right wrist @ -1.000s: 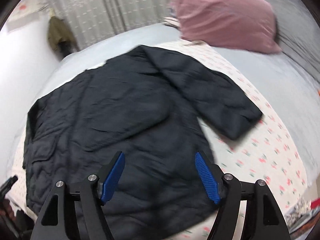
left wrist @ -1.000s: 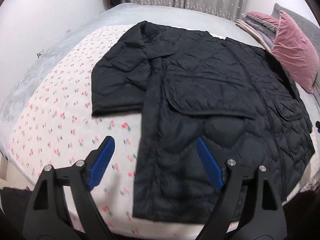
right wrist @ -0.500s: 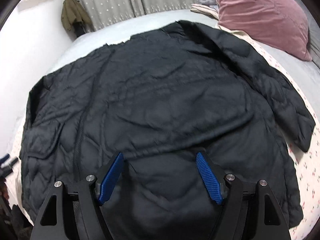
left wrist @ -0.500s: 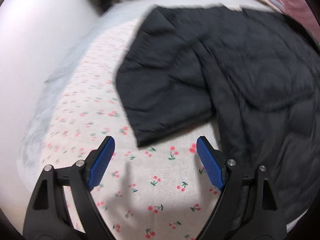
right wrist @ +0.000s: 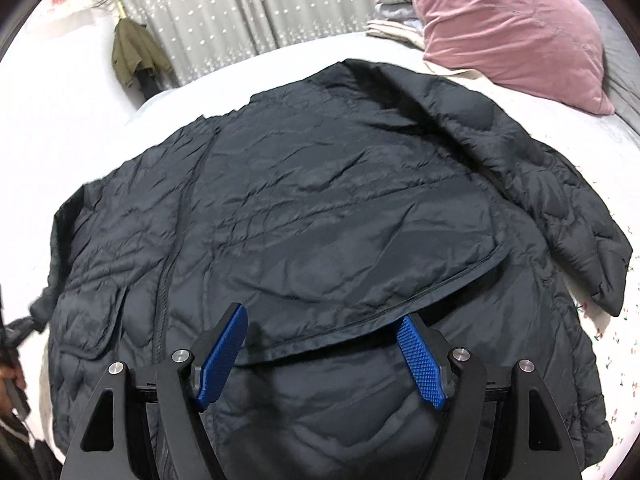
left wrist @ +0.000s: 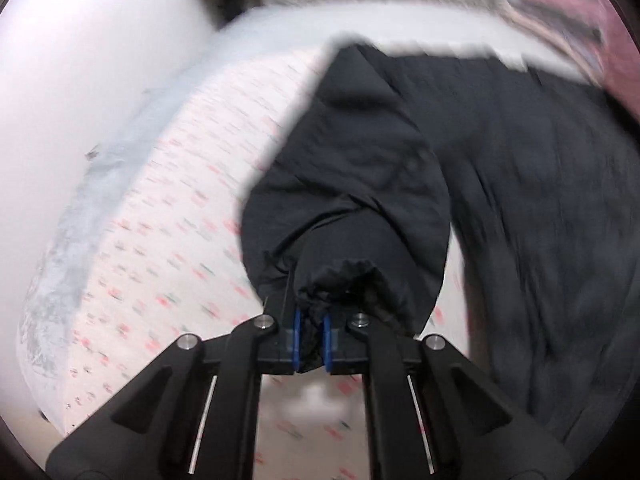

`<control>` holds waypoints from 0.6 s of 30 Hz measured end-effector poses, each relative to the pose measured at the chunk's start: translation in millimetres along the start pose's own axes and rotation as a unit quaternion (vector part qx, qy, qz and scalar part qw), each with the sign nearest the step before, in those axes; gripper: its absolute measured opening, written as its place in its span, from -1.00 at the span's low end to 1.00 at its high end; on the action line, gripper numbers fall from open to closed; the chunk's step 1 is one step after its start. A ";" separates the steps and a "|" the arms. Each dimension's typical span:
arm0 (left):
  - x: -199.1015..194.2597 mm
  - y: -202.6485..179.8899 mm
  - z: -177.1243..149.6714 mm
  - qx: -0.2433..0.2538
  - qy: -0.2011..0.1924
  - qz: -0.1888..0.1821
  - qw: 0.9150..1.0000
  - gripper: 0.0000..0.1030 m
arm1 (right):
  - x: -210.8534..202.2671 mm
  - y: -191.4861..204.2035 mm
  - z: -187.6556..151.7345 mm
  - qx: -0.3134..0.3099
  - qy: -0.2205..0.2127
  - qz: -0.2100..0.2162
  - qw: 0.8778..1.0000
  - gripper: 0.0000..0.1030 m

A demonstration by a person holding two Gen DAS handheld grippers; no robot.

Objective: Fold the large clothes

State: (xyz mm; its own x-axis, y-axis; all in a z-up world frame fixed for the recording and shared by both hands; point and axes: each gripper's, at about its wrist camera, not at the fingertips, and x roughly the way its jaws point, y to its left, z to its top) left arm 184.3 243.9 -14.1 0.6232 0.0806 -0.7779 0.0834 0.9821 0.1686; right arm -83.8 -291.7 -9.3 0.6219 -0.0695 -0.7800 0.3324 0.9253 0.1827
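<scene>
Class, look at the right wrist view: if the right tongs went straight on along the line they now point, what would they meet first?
Most likely the black jacket: the open right tongs point down at its folded flap edge, with nothing in between. Exact depth is hard to judge.

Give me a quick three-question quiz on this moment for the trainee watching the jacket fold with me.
1. True or false: the left claw is shut on the cuff of the jacket's sleeve.
2. The right claw is: A) shut on the pillow, B) open above the jacket, C) shut on the curtain.
3. Fill in: the pink pillow lies on the ____, beyond the jacket.

Key: 1 true; 2 B; 3 bed.
</scene>
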 end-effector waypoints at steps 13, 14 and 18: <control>-49.3 182.0 95.1 -0.238 -0.113 0.183 0.947 0.61 | 4.9 4.5 5.5 -0.018 -0.027 -0.036 0.999 0.48; -48.2 187.3 85.3 -0.258 -0.115 0.152 0.947 0.61 | 4.1 6.1 4.5 -0.023 -0.028 -0.037 0.999 0.48; -2.8 195.8 43.6 -0.319 -0.035 0.032 0.947 0.61 | 0.0 12.2 4.3 -0.036 -0.039 -0.034 0.998 0.48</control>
State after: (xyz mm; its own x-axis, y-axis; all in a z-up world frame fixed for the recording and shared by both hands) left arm 232.8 428.6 47.4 0.6627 0.1538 -0.7329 -0.4288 0.8803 -0.2029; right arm -76.7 -282.1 -4.5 0.6540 -0.1601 -0.7393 0.3260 0.9416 0.0845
